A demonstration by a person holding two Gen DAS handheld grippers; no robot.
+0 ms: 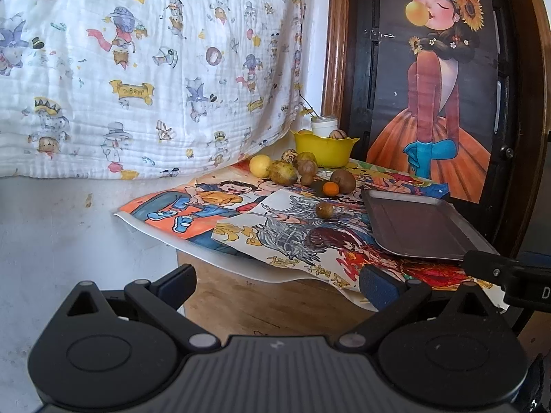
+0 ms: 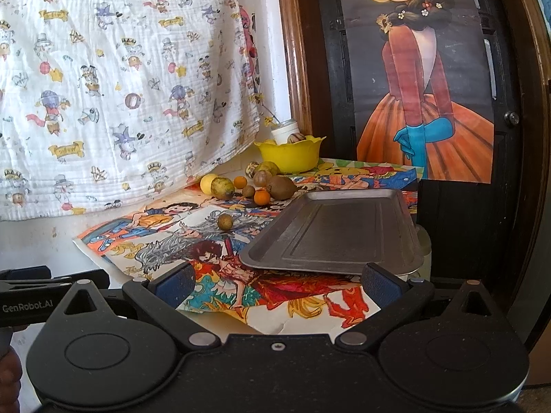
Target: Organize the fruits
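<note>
Several fruits lie loose at the table's back: a yellow lemon (image 1: 260, 165) (image 2: 208, 183), a green-brown fruit (image 1: 283, 172) (image 2: 222, 188), a brown kiwi (image 1: 345, 181) (image 2: 281, 187), a small orange (image 1: 331, 189) (image 2: 262, 197) and a lone brown ball (image 1: 324, 210) (image 2: 225, 222). Behind them a yellow bowl (image 1: 323, 149) (image 2: 289, 153) holds a few fruits. A grey metal tray (image 1: 418, 227) (image 2: 339, 232) lies empty at the right. My left gripper (image 1: 277, 284) and right gripper (image 2: 279, 284) hang open before the table, well short of the fruit, both empty.
Colourful cartoon drawings (image 1: 220, 206) (image 2: 193, 244) cover the tabletop. A white patterned cloth (image 1: 137, 69) hangs at the left, a girl poster (image 1: 437, 86) on a dark door at the right. A white jar (image 1: 323, 124) stands behind the bowl.
</note>
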